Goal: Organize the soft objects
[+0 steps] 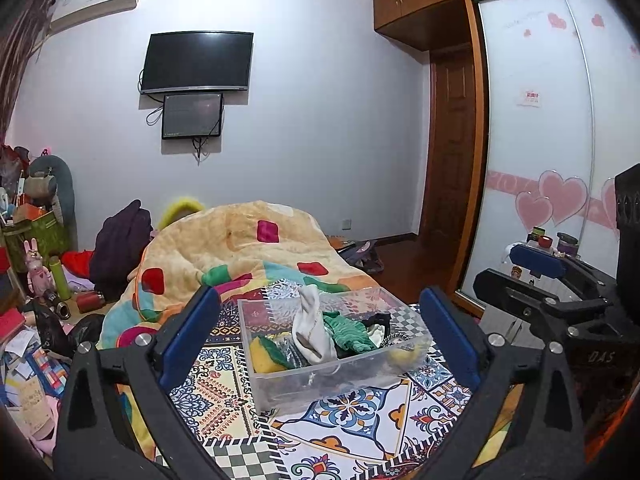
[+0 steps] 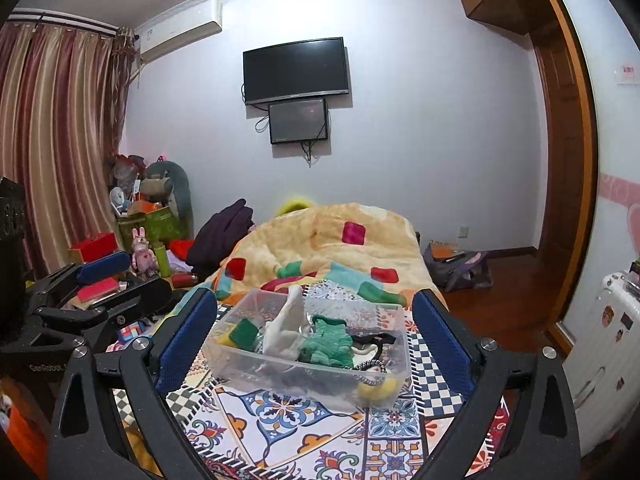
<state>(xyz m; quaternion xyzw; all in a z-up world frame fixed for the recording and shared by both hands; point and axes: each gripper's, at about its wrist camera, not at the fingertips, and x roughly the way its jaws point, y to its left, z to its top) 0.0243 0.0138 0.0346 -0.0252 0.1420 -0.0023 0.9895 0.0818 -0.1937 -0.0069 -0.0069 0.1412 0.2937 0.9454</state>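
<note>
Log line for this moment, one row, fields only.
left hand-held gripper: open, empty | right hand-held gripper: open, empty | clear bin: on patterned cloth, holds white sock, green cloth

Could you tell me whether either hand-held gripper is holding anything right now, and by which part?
Nothing is held. The left hand-held gripper and the right hand-held gripper are both open, and the clear plastic box of soft items sits beyond them untouched.

A clear plastic bin (image 1: pixel 280 380) sits on the patterned cloth (image 1: pixel 352 432) straight ahead of the left gripper (image 1: pixel 320 340), between its spread fingers, with a sock (image 1: pixel 310 330), a knitted cloth (image 1: pixel 348 332) and a sponge (image 1: pixel 264 354) inside. Behind the bin lies a quilt (image 1: pixel 240 248). The right gripper (image 1: pixel 536 264) hangs to the right of the left one, and the bin also lies ahead of it.
</note>
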